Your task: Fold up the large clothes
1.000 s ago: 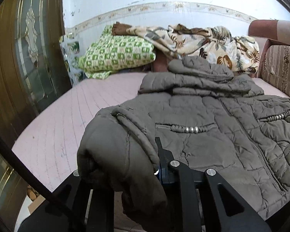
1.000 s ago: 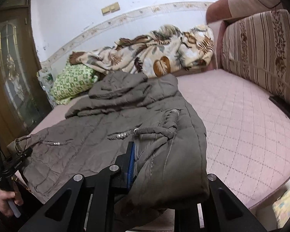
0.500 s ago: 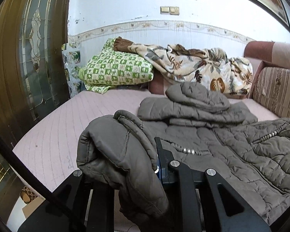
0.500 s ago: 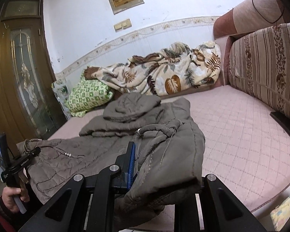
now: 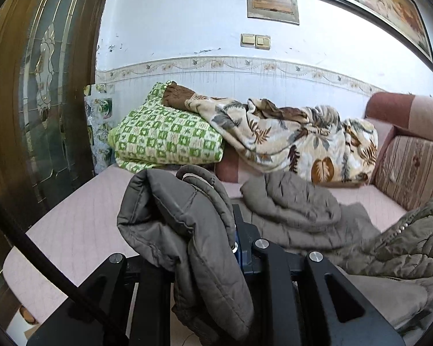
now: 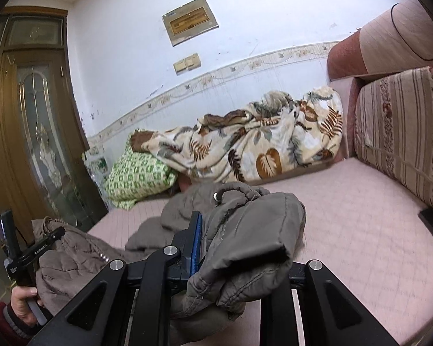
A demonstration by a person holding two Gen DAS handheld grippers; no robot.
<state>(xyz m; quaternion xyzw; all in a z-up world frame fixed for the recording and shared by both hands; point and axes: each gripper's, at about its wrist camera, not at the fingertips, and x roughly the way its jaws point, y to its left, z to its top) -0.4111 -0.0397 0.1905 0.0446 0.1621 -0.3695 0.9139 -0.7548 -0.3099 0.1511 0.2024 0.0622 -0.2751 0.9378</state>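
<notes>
Both tools, left (image 5: 216, 248) and right (image 6: 216, 239), clamp the jacket (image 5: 297, 216); its hood end seemingly points toward the wall.

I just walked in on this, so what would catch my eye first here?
A grey-brown padded jacket fills the foreground, its near corners clamped in the left gripper and right gripper above the pink bed. Behind it, a leaf-print blanket sprawls over a green checked pillow against the wall.

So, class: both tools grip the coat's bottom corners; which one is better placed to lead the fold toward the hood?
Neither clearly. The left tool and right tool each pinch a corner of the coat; both face its hood.
</notes>
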